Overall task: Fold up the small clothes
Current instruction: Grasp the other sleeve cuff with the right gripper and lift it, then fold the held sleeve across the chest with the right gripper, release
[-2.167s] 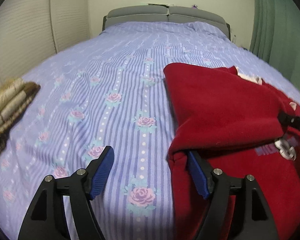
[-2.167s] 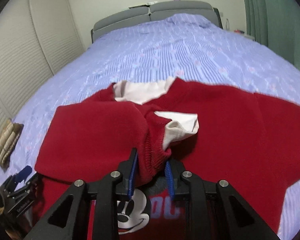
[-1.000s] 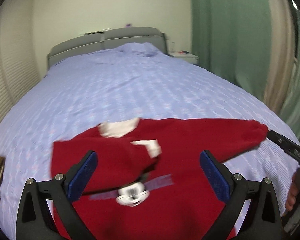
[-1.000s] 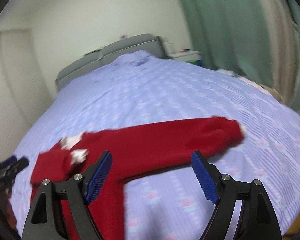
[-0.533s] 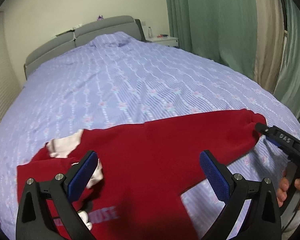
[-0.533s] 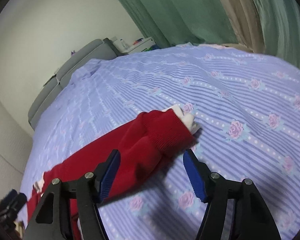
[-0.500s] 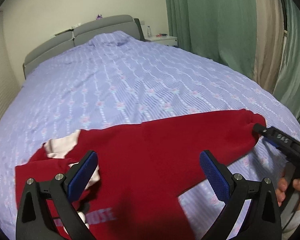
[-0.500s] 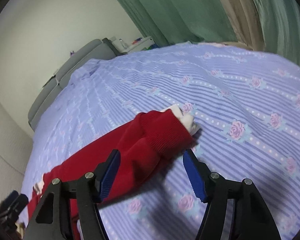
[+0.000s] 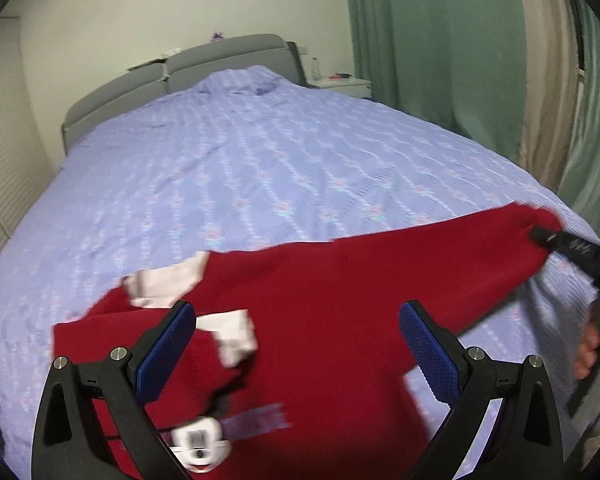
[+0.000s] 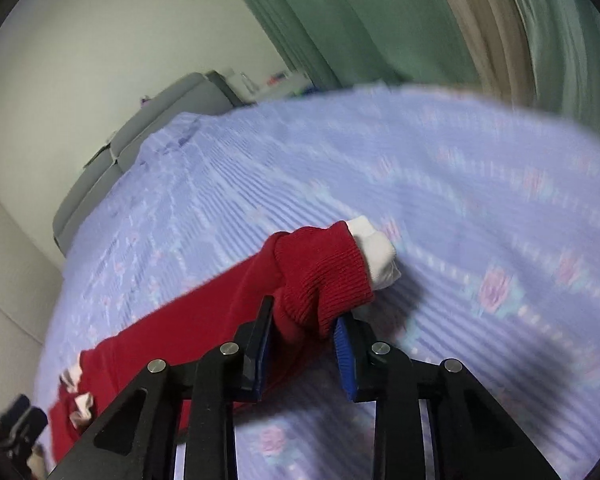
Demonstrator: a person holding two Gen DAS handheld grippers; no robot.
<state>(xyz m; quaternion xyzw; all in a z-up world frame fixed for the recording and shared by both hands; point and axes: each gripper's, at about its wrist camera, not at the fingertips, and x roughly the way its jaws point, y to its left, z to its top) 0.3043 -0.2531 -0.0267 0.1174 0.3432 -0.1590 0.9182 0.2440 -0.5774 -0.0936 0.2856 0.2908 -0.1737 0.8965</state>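
The red sweater [image 9: 332, 304] lies spread on the bed's lilac flowered sheet [image 9: 260, 168], one sleeve stretched out to the side. The right gripper [image 10: 305, 344] has its fingers clamped on that sleeve's ribbed cuff [image 10: 324, 276], while the left gripper [image 9: 296, 348] hangs over the sweater's body with fingers wide apart, holding nothing.

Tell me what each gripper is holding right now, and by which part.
The right gripper grips the red sweater by its sleeve cuff. The left gripper is open, holding nothing.
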